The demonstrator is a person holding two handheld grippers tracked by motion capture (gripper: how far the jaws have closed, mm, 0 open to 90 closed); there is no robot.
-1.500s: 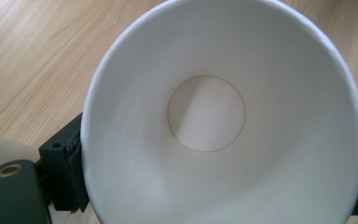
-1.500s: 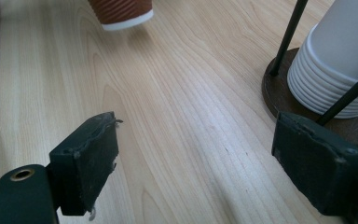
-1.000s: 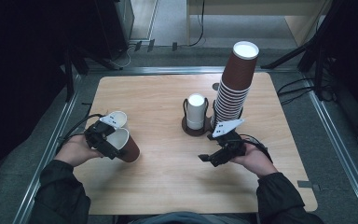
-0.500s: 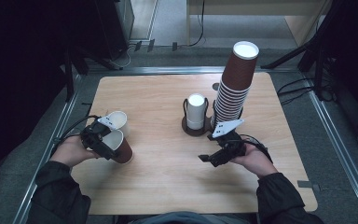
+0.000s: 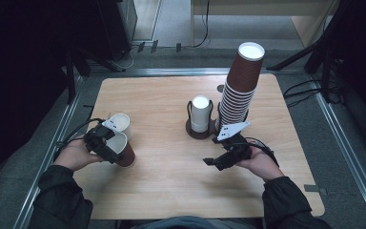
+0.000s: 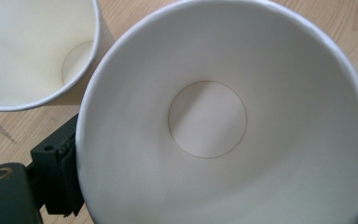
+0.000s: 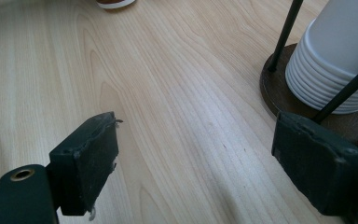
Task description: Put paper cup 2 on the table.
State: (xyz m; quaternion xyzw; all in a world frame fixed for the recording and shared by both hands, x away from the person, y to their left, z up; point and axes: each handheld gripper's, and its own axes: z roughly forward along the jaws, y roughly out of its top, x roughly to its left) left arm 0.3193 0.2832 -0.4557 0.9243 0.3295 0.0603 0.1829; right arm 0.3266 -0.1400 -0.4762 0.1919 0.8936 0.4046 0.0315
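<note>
A brown paper cup (image 5: 124, 151) with a white inside (image 6: 223, 116) sits between the jaws of my left gripper (image 5: 114, 149) at the table's near left. It leans a little, mouth up. The left pad (image 6: 63, 182) lies against its outer wall; the other jaw is hidden behind the cup. The jaws have just been easing open with the cup still between them. A second cup (image 5: 121, 123) (image 6: 28, 46) stands right behind it. My right gripper (image 5: 215, 162) (image 7: 200, 154) hovers open over bare wood at the near right, nothing between its pads.
A tall leaning stack of brown cups (image 5: 240, 90) rises at the right rear. Beside it, a dark wire holder (image 5: 190, 128) (image 7: 279, 93) keeps a stack of white cups (image 5: 200, 114) (image 7: 340, 60). The wooden table (image 5: 171, 181) is bare between my hands.
The brown cup in my left gripper has swung from lying tilted to the right to nearly upright. The right gripper has stayed where it was.
</note>
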